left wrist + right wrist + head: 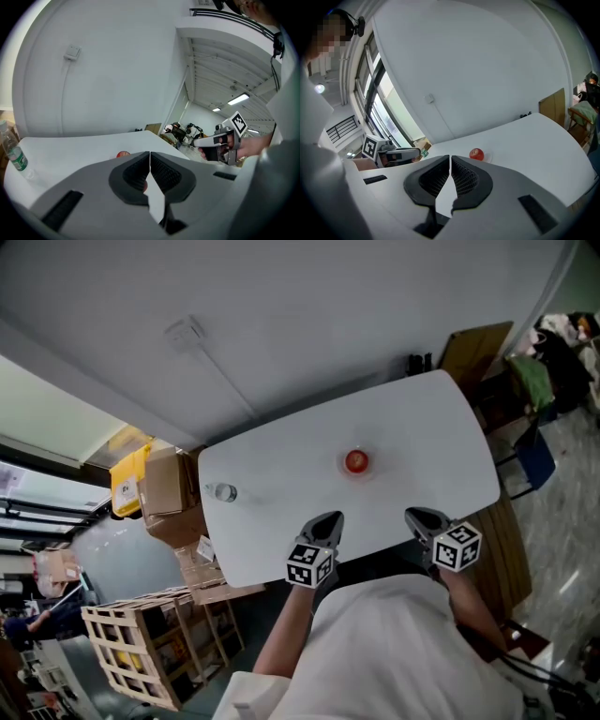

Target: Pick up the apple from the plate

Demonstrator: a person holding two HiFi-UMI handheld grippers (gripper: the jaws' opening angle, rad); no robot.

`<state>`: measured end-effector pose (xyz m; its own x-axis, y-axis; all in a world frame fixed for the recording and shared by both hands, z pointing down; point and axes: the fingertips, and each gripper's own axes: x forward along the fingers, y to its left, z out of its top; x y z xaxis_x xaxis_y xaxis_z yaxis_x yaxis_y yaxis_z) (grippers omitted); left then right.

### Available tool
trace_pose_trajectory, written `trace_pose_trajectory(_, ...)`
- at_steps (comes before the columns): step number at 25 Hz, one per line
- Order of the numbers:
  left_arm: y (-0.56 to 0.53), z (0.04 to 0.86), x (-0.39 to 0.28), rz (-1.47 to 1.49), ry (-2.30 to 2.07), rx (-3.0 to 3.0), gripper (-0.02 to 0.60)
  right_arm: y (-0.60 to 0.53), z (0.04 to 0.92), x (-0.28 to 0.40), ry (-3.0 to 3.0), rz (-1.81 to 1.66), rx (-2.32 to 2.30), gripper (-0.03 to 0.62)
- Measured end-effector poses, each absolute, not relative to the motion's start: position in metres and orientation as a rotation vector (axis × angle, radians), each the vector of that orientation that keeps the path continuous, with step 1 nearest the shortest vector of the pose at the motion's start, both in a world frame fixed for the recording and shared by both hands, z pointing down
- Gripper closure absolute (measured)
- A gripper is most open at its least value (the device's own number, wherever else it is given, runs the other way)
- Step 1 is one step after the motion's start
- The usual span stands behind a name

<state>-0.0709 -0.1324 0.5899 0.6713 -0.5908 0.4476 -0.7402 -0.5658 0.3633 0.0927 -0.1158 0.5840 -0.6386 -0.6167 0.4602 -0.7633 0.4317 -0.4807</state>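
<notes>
**On the table (422, 427), centre and towards the far side: apple (355, 461) on its plate (369, 472), not yet taken**

Position. The apple sits on a small white plate, about midway across the table from left to right. It is well apart from both of your tools. A clear bottle (225, 491) stands alone towards the left end, well clear of the plate.

Tools. The left tool (328, 519) and right tool (419, 517) hover over the near edge of the table, with the apple ahead and between them. In each tool's own view the pads meet along a thin seam. Both tools are closed, with nothing between the jaws.

Handling, as a judgement only:
- The apple looks firm and round with smooth skin. It is probably solid for its size and will not give under the pads.
- The curved, glossy surface could let it slip or roll out of an off-centre pinch.
- Squeezing too hard would bruise it.
- The plate looks light and shallow, so a sideways nudge could make it slide.

Where to hold. You must spread the jaws before reaching. Take the apple across its widest girth, pads on opposite sides, clear of the top dimple. Approach from the near side and slightly above so the lower jaw clears the plate rim.
</notes>
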Motion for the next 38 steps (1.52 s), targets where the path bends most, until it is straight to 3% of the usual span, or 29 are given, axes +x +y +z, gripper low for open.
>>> trace_pose_trajectory(3,-0.148,0.594,-0.060,0.382,-1.055,2.354,0.575,-0.129,0.586,0.102,-2.479,1.009,1.166,0.556)
trace_pose_trajectory(12,-0.204,0.629,-0.035,0.498,-1.135,2.308,0.486,-0.164,0.609,0.131,-2.466,1.081,1.057,0.556)
trace_pose_trajectory(27,-0.275,0.737,-0.004,0.823,-1.157,2.130,0.291,-0.196,0.649,0.155,-2.406,1.227,0.957,0.556)
trace_pose_trajectory(38,-0.297,0.801,-0.005,0.968,-1.162,1.985,0.195,-0.219,0.667,0.168,-2.363,1.280,0.927,0.556)
